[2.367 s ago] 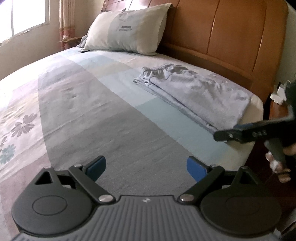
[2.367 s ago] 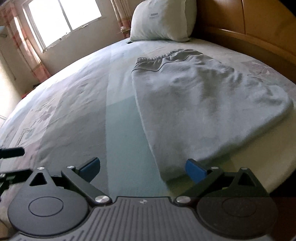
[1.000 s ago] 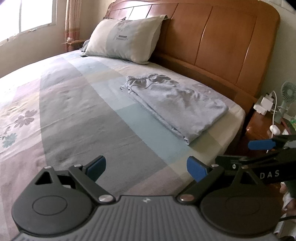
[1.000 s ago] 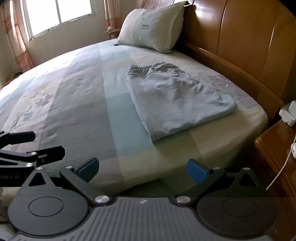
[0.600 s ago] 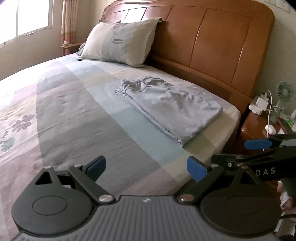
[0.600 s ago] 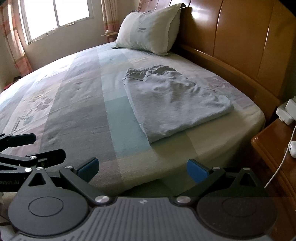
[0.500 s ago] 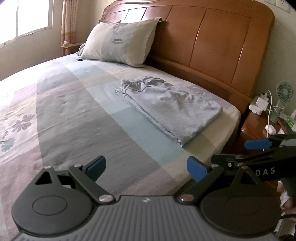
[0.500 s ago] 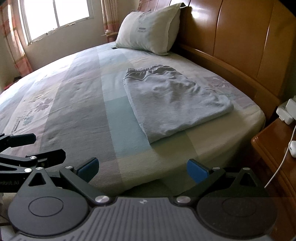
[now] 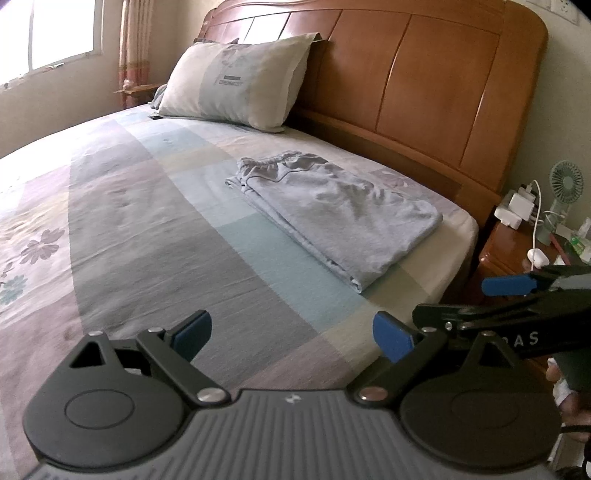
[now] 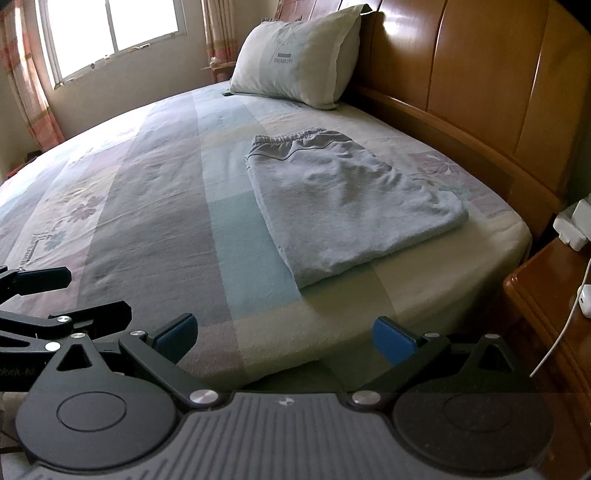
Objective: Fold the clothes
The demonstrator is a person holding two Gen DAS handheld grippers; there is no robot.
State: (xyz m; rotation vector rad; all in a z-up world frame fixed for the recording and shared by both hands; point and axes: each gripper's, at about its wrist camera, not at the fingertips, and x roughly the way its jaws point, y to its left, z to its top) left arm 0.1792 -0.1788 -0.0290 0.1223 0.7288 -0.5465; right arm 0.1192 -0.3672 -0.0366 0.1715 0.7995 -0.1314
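Note:
A pair of light grey shorts [image 9: 332,206] [image 10: 343,206] lies folded flat on the bed near its right edge, elastic waistband toward the pillow. My left gripper [image 9: 291,332] is open and holds nothing, low over the near part of the bed, well short of the shorts. My right gripper [image 10: 284,336] is also open and holds nothing, just off the bed's near edge. The right gripper's blue-tipped fingers [image 9: 509,286] show at the right of the left wrist view. The left gripper's dark fingers [image 10: 44,277] show at the left of the right wrist view.
The bed [image 9: 147,229] has a patchwork sheet and a wooden headboard [image 9: 424,85]. A pillow [image 9: 236,81] leans at the head. A wooden nightstand [image 10: 546,280] on the right carries chargers, a white cable and a small fan [image 9: 565,184]. A window [image 10: 110,33] is at the far left.
Both grippers have drawn back from the folded shorts, away from the bed, so the shorts look smaller and farther. In the last half second the views hardly shift.

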